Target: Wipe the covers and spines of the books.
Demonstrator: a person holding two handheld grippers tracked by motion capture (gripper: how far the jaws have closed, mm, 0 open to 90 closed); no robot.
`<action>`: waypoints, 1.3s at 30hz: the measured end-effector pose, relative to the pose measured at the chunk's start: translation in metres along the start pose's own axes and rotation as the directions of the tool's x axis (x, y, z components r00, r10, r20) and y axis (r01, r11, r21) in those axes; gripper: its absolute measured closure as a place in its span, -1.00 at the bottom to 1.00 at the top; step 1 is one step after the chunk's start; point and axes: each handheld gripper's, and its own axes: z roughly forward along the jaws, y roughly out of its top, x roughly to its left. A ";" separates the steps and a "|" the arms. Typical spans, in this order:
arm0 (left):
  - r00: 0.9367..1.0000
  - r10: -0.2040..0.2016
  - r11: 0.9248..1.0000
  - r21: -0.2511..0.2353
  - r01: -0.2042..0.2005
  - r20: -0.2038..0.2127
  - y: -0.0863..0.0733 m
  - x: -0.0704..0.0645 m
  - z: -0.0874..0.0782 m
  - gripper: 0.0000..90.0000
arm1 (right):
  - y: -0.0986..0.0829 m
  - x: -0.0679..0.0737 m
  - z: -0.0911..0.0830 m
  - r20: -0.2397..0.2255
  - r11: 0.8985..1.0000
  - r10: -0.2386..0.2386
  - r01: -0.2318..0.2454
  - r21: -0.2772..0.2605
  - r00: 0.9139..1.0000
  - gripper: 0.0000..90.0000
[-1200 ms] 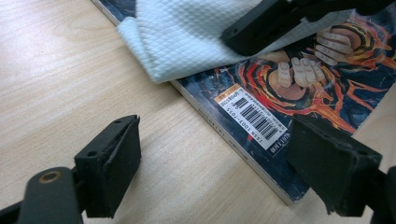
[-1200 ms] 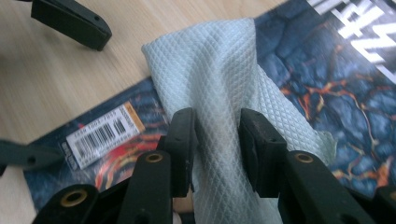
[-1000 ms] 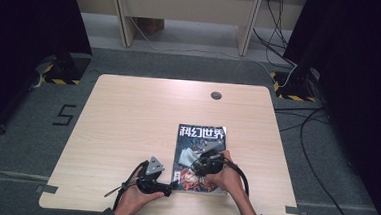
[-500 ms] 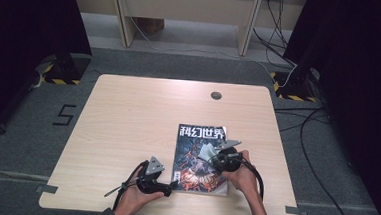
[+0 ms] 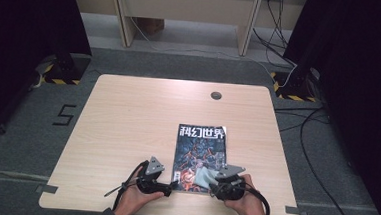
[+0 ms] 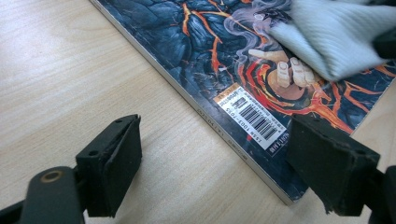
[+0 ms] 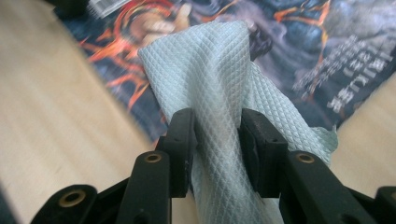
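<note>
Nearest the table's near edge, the right gripper (image 5: 213, 183) has its jaws pinched on a pale grey cloth (image 7: 219, 88). In the right gripper view the waffle-textured fabric is bunched between the two black pads and fans out beyond them. The cloth's free end lies on the near right corner of the magazine (image 5: 200, 155), touching its dark lava-patterned cover. A flap spills off the cover's edge toward the bare wood.

Over on the left, the left gripper (image 5: 173, 185) sits low at the magazine's near left corner, jaws spread wide and holding nothing. In the left gripper view one pad (image 6: 114, 161) rests over bare table. The other hangs just at the corner of the cover, beside the white barcode label (image 6: 250, 115). The spine runs diagonally between them. The cloth (image 6: 327, 37) shows at the far right of that view, lying on the cover.

Farther out, the magazine lies flat, right of centre on the wooden table (image 5: 128, 113), its white title strip at the far end. Beyond it sits a round cable hole (image 5: 216, 95) near the far edge.
</note>
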 end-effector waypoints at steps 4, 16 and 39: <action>1.000 -0.001 1.000 0.000 0.001 0.002 0.000 0.000 0.000 -0.61 | -0.007 0.000 -0.004 -0.007 1.000 0.007 -0.007 -0.010 1.000 0.45; 1.000 0.000 1.000 -0.001 0.000 0.004 0.000 0.000 0.000 -0.61 | 0.001 -0.030 0.005 0.096 0.997 0.072 -0.069 -0.029 0.993 0.45; 1.000 0.002 1.000 0.003 -0.002 0.002 0.001 0.000 0.000 -0.61 | 0.051 -0.096 0.044 0.209 0.982 0.189 -0.185 -0.041 0.959 0.43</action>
